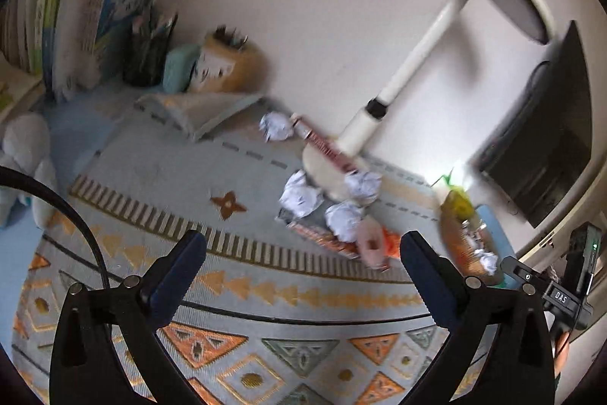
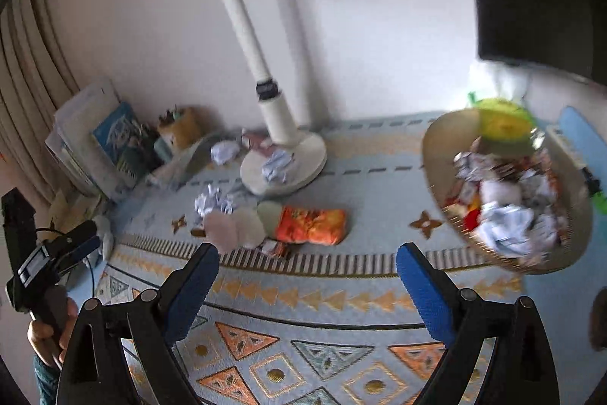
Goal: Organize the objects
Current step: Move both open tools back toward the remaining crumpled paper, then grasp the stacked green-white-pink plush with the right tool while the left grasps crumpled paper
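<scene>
Left wrist view: the left tongs (image 1: pixel 303 253) hang with jaws wide apart and nothing between them, above a patterned cloth (image 1: pixel 235 291) covering the tabletop. Just beyond the right fingertip lies a blurred pile of crumpled paper balls (image 1: pixel 303 196) and an orange snack packet (image 1: pixel 392 241), crowded against the round base of a white desk lamp (image 1: pixel 409 74) that leans away toward the wall. One more paper ball (image 1: pixel 276 126) sits farther off, beside the lamp base. Far to the right of the tongs a wicker basket (image 1: pixel 455 234) holds scraps. Beyond the left fingertip, books (image 1: pixel 121 6), a pen cup (image 1: pixel 146 59) and a face-printed holder (image 1: pixel 227 63) line the wall.

Right wrist view: the right tongs (image 2: pixel 307 276) are likewise spread open and empty over the same cloth. Straight ahead between the fingertips lies the orange snack packet (image 2: pixel 311 224), touching pale round discs (image 2: pixel 235 224) to its left. Paper balls (image 2: pixel 212 202) lie scattered farther ahead around the lamp base (image 2: pixel 284 162). The wicker basket (image 2: pixel 447 177), tilted and filled with crumpled paper and wrappers, sits just beyond the right fingertip. The left tongs (image 2: pixel 81 240) appear at the far left, gripped by a hand (image 2: pixel 49 329); whether their jaws are apart cannot be told from here
</scene>
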